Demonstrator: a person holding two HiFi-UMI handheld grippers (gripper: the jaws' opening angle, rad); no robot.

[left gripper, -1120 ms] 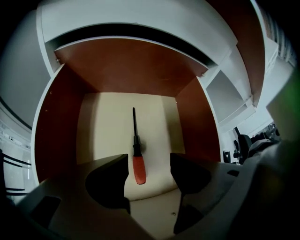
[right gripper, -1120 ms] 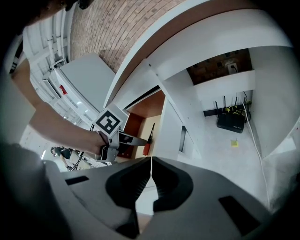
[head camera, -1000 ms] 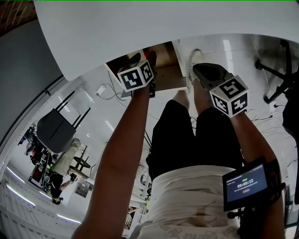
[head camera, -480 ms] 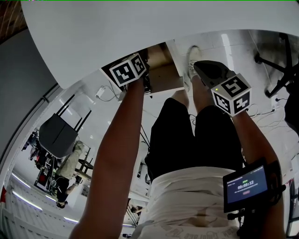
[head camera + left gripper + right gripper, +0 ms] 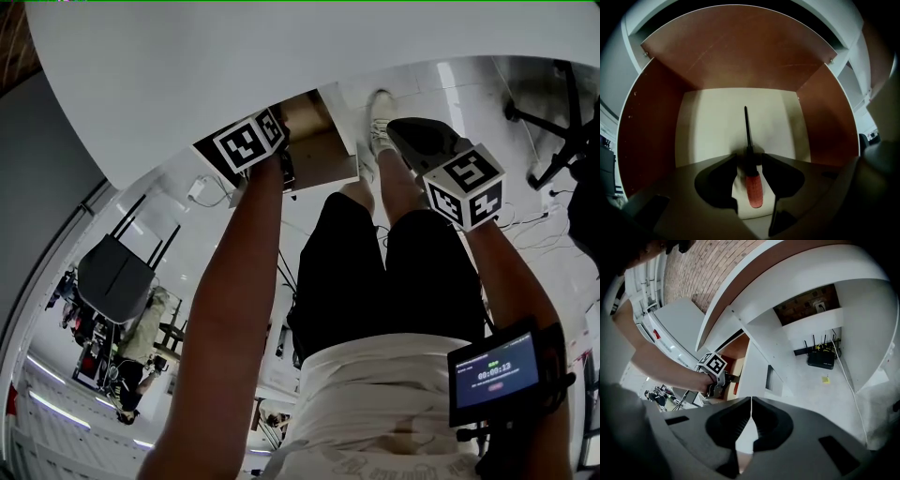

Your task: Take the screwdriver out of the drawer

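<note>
The screwdriver point(image 5: 753, 190), with a red grip and a thin black shaft, lies on the pale floor of the open brown drawer point(image 5: 717, 61), pointing toward its back wall. My left gripper point(image 5: 750, 157) reaches steeply down into the drawer point(image 5: 323, 155). Its jaws have just been closing and stand on either side of the screwdriver's black collar, with narrow gaps still showing. In the head view only the left gripper's marker cube and body point(image 5: 281, 169) show at the drawer's edge. My right gripper point(image 5: 751, 401) hangs in front of the desk, shut with nothing in it, also seen in the head view point(image 5: 398, 136).
The white desk top point(image 5: 281, 56) overhangs the drawer. A black office chair point(image 5: 553, 122) stands at the right, a grey chair point(image 5: 112, 277) at the left. A black router point(image 5: 821, 357) lies under the desk by cables. The person's legs and shoe point(image 5: 378, 131) are below the drawer.
In the head view the left gripper's cube has shifted left and farther in over the drawer. The right gripper has hardly moved.
</note>
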